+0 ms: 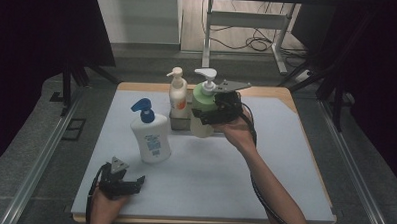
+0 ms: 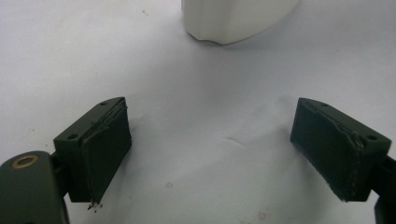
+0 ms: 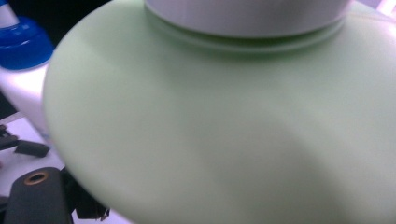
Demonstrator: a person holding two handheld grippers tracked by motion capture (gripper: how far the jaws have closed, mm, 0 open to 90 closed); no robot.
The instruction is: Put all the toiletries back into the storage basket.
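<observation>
A pale green pump bottle (image 1: 202,96) with a white pump head stands upright at the middle back of the table. My right gripper (image 1: 207,115) is shut on its body from the right side. In the right gripper view the green bottle (image 3: 224,130) sits very close, its white collar at the top. Near the front left edge my left gripper (image 1: 128,185) rests low over the mat. Its jaws stand wide apart with nothing between them, as the left gripper (image 2: 212,114) shows over bare mat.
A white bottle with a blue pump (image 1: 151,136) stands left of centre; its base (image 2: 238,18) lies ahead of the left gripper. A small cream pump bottle (image 1: 177,94) stands at a grey box (image 1: 180,121) beside the green bottle. The grey mat (image 1: 269,164) lies bare on the right.
</observation>
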